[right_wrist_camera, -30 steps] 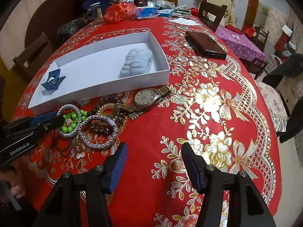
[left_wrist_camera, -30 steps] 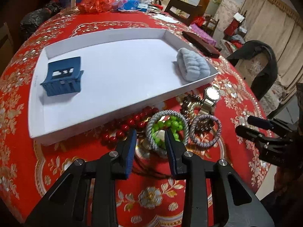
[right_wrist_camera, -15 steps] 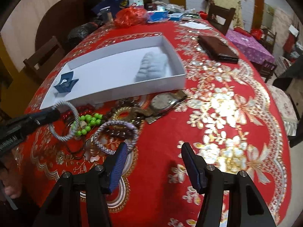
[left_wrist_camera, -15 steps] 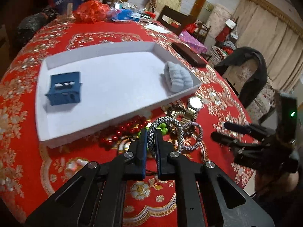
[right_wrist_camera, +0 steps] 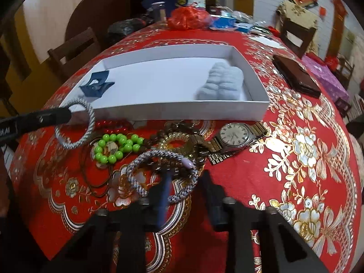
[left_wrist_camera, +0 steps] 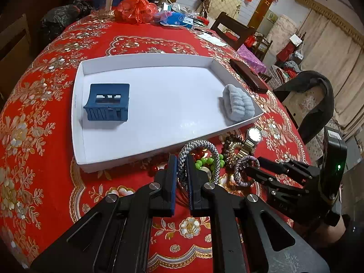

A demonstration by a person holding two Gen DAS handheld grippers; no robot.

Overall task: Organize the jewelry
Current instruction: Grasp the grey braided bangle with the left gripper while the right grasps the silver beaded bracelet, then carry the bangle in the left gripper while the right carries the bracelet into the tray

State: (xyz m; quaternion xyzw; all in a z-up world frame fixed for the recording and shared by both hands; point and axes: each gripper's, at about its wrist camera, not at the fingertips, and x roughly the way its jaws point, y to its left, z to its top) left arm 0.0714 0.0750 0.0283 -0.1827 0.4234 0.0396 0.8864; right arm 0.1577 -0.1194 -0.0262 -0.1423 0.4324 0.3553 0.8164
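My left gripper (left_wrist_camera: 181, 168) is shut on a grey braided hair tie (left_wrist_camera: 213, 152) and holds it above the cloth, just in front of the white tray (left_wrist_camera: 127, 157); the tie also shows in the right wrist view (right_wrist_camera: 87, 127). The tray holds a blue hair claw (left_wrist_camera: 108, 102) and a pale blue scrunchie (left_wrist_camera: 238, 105). My right gripper (right_wrist_camera: 185, 179) is open, its fingers straddling the rim of a purple-grey braided hair tie (right_wrist_camera: 138, 186) on the table. Green beads (right_wrist_camera: 115, 145), red beads (right_wrist_camera: 113, 124), a gold bracelet (right_wrist_camera: 179, 141) and a wristwatch (right_wrist_camera: 234, 134) lie between it and the tray.
A brown wallet (right_wrist_camera: 295, 75) lies right of the tray. Bags, a bottle and boxes (right_wrist_camera: 191, 16) crowd the table's far side. Wooden chairs (right_wrist_camera: 75, 50) stand around the table.
My left gripper shut on the grey hair tie and lifted it off the pile. My right gripper moved forward and left onto the purple-grey hair tie.
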